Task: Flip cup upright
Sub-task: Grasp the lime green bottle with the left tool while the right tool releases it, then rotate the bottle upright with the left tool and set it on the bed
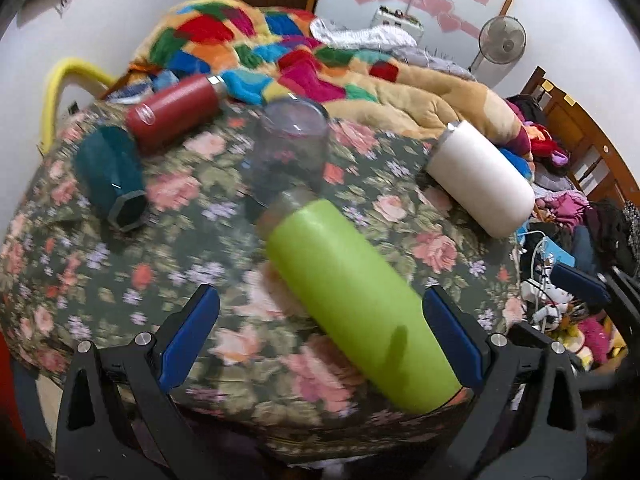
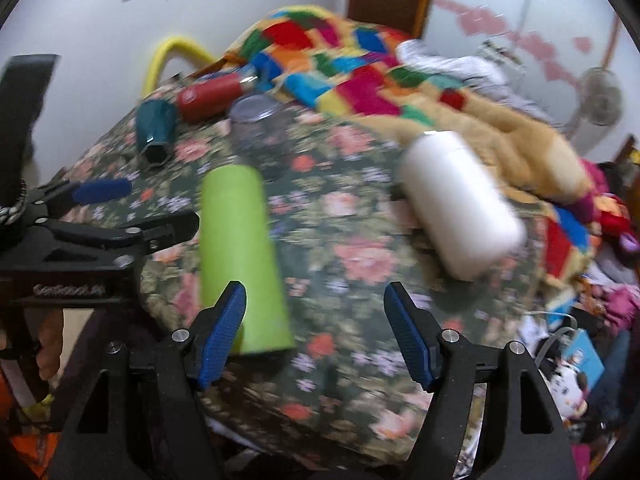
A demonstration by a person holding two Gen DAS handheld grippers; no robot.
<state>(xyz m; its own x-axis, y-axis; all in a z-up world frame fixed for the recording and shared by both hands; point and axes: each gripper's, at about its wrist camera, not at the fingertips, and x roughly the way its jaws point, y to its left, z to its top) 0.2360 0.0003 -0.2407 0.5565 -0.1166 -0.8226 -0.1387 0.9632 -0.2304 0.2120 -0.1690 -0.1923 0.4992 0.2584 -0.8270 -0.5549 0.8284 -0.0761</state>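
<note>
A lime-green cup lies on its side on the floral cloth, between the open jaws of my left gripper, which is empty. It also shows in the right wrist view, just left of my open, empty right gripper. A white cup lies on its side at the right. A clear cup stands mouth-down in the middle. A teal cup and a red bottle lie at the far left.
The cups rest on a floral-covered surface whose front edge is just under the grippers. A patchwork blanket is heaped behind. Clutter and cables lie past the right edge. My left gripper reaches in at the left of the right wrist view.
</note>
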